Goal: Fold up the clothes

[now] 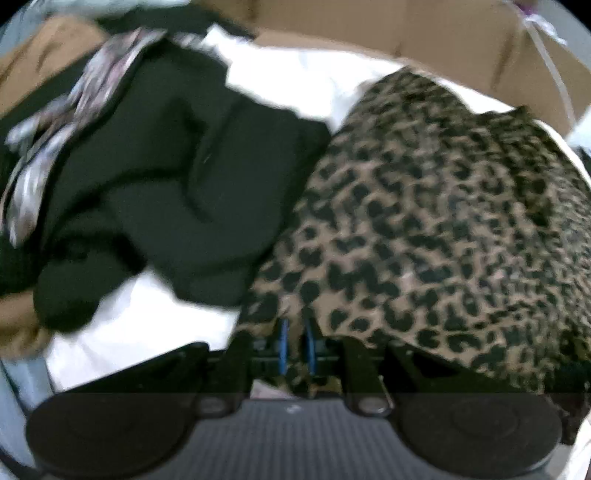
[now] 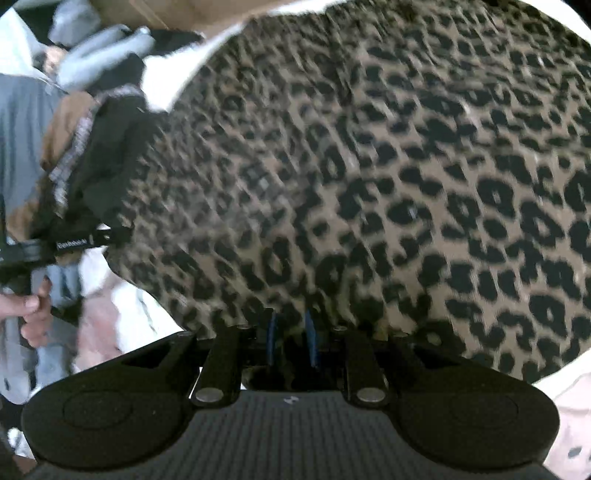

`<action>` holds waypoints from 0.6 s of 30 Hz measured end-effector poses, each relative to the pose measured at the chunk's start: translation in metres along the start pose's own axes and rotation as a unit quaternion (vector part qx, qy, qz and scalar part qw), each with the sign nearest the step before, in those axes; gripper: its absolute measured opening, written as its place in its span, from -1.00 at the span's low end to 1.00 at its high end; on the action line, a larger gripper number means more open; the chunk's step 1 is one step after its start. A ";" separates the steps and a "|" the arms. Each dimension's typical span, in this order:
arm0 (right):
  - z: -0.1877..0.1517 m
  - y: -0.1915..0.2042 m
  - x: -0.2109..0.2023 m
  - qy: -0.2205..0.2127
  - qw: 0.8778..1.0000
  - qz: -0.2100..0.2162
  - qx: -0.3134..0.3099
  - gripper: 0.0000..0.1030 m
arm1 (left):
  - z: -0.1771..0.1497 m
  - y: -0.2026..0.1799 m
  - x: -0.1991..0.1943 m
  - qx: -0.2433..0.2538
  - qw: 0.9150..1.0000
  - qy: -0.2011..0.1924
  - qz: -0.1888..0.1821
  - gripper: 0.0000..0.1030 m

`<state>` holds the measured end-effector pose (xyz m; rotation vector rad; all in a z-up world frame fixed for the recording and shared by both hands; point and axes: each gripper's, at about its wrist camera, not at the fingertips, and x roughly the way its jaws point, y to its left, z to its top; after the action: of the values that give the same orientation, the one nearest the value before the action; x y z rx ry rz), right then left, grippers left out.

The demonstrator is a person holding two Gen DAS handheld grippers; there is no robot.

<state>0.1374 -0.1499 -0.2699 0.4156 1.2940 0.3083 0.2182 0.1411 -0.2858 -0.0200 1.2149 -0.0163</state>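
A leopard-print garment (image 1: pixel 436 229) is spread over a white surface; it fills most of the right wrist view (image 2: pixel 369 166). My left gripper (image 1: pixel 297 343) is shut on the garment's near edge, with cloth pinched between the blue pads. My right gripper (image 2: pixel 291 336) is shut on another part of the same edge; the cloth hides its fingertips. The left gripper and the hand holding it show at the left of the right wrist view (image 2: pixel 74 243).
A pile of black clothes (image 1: pixel 166 184) with a floral pink-grey piece (image 1: pixel 74 110) lies left of the leopard garment. Cardboard boxes (image 1: pixel 443 33) stand behind. Grey and light-blue clothes (image 2: pixel 96 48) lie at far left. The white surface (image 1: pixel 147 325) shows beneath.
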 end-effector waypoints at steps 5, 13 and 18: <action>-0.009 -0.001 0.005 0.002 1.000 0.003 0.009 -0.58 | -0.009 0.020 0.003 -0.018 0.999 0.004 0.027 -0.87; -0.013 0.004 -0.007 0.026 1.000 0.005 -0.009 -0.51 | -0.007 0.050 -0.009 -0.073 0.997 0.001 0.030 -0.77; -0.008 0.011 -0.018 0.004 0.999 0.027 -0.032 -0.34 | -0.001 0.055 -0.020 -0.083 0.996 -0.019 0.017 -0.60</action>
<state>0.1257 -0.1472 -0.2510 0.3952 1.2786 0.3969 0.2102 0.1961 -0.2692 -0.1449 1.1765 0.1137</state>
